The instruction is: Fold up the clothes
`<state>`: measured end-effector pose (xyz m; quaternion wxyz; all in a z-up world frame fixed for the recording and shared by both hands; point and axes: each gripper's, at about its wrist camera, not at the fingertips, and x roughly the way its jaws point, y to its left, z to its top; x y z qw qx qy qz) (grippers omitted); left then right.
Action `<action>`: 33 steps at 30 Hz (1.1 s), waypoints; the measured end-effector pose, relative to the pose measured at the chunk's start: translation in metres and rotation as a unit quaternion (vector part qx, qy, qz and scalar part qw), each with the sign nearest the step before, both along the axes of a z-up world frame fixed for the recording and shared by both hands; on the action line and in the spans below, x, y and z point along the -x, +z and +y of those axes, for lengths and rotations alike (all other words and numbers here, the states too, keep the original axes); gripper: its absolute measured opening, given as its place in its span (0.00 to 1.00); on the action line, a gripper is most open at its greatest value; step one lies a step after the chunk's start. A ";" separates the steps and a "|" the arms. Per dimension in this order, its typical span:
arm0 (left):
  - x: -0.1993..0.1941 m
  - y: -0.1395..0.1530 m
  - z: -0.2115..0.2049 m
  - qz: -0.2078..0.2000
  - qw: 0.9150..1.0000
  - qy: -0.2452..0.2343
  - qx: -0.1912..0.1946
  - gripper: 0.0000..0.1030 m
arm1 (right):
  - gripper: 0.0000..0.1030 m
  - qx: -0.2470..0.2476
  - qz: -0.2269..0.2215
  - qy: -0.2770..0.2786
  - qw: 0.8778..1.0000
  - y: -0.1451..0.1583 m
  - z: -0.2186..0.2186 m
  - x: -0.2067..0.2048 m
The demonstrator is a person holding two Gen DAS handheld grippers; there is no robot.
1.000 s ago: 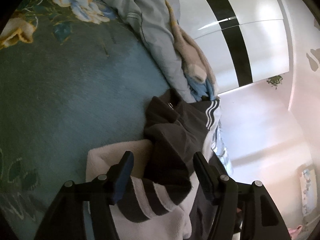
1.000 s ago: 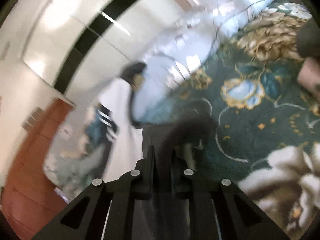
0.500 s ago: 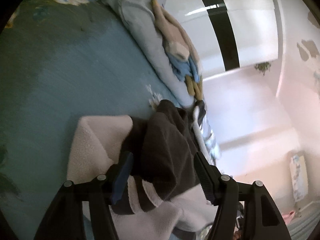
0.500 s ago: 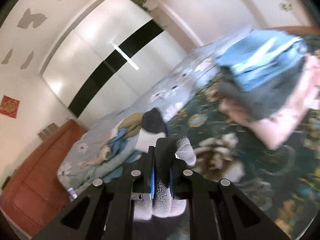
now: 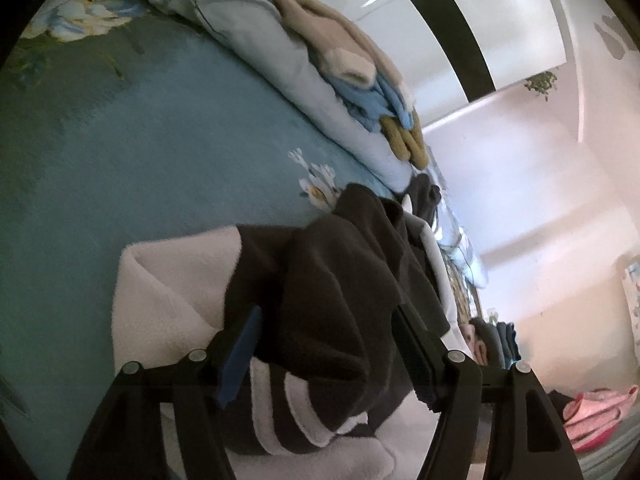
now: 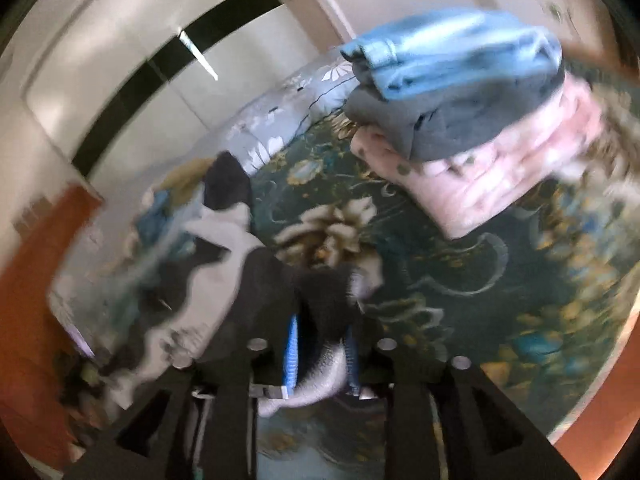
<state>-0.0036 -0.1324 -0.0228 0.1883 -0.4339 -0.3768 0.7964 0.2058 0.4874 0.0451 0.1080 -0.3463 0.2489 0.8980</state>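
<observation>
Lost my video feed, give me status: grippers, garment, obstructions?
Left gripper wide around dark fleece garment. Right gripper jaws just opening, fleece between. Folded stack clear beyond.

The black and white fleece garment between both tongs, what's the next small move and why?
Probably draw the right tongs back off the garment. Their jaws have just been opening, with a fold of the fleece between them, so it looks released onto the bed cover. The left tongs straddle a thick bunch of it, which likely needs smoothing flat next to the folded stack.
</observation>
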 end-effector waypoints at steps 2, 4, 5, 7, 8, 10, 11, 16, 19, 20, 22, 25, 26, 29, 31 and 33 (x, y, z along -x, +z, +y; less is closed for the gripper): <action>0.003 0.002 -0.002 0.004 1.000 0.012 0.002 0.69 | 0.34 -0.046 -0.005 -0.009 0.999 0.012 0.000 -0.007; 0.008 0.005 -0.003 0.007 1.000 0.016 0.001 0.69 | 0.35 -0.069 -0.001 -0.012 0.998 0.023 0.004 -0.010; 0.011 0.005 0.000 0.006 1.000 0.014 0.003 0.69 | 0.38 -0.068 0.002 -0.003 0.998 0.027 0.006 -0.002; 0.018 0.004 0.005 0.001 1.000 0.012 0.007 0.69 | 0.39 -0.075 -0.001 0.034 0.997 0.032 -0.001 0.035; 0.020 0.004 0.008 -0.003 1.000 0.013 0.008 0.69 | 0.39 -0.078 0.000 0.061 0.995 0.033 -0.008 0.058; 0.022 0.004 0.016 -0.004 1.000 0.012 0.004 0.69 | 0.39 -0.068 -0.001 0.129 0.989 0.027 -0.030 0.111; 0.021 0.007 0.018 -0.003 1.000 0.011 0.006 0.69 | 0.39 -0.062 -0.003 0.162 0.985 0.023 -0.042 0.139; 0.010 0.013 0.020 0.000 1.000 0.019 0.025 0.69 | 0.39 -0.053 -0.032 0.264 0.962 -0.007 -0.106 0.269; 0.003 0.014 0.012 -0.004 0.999 0.032 0.025 0.69 | 0.41 -0.086 -0.052 0.296 0.950 -0.021 -0.139 0.313; 0.001 0.015 0.008 -0.005 0.999 0.037 0.026 0.69 | 0.46 -0.099 -0.061 0.303 0.946 -0.027 -0.148 0.325; -0.004 0.016 0.001 -0.006 0.998 0.049 0.027 0.69 | 0.47 -0.124 -0.082 0.309 0.939 -0.038 -0.160 0.341; -0.009 0.015 -0.007 -0.009 0.998 0.060 0.020 0.69 | 0.47 -0.132 -0.100 0.310 0.936 -0.049 -0.164 0.351; -0.010 0.014 -0.008 -0.009 0.998 0.062 0.016 0.69 | 0.47 -0.129 -0.102 0.304 0.939 -0.049 -0.161 0.352; -0.010 0.013 -0.007 -0.012 0.998 0.065 0.013 0.69 | 0.33 -0.116 -0.104 0.285 0.946 -0.049 -0.149 0.354; -0.008 0.013 -0.002 -0.011 0.998 0.057 0.014 0.69 | 0.15 -0.093 -0.099 0.264 0.955 -0.044 -0.134 0.352; -0.006 0.013 0.003 -0.010 0.999 0.050 0.015 0.69 | 0.12 -0.077 -0.084 0.241 0.964 -0.035 -0.119 0.346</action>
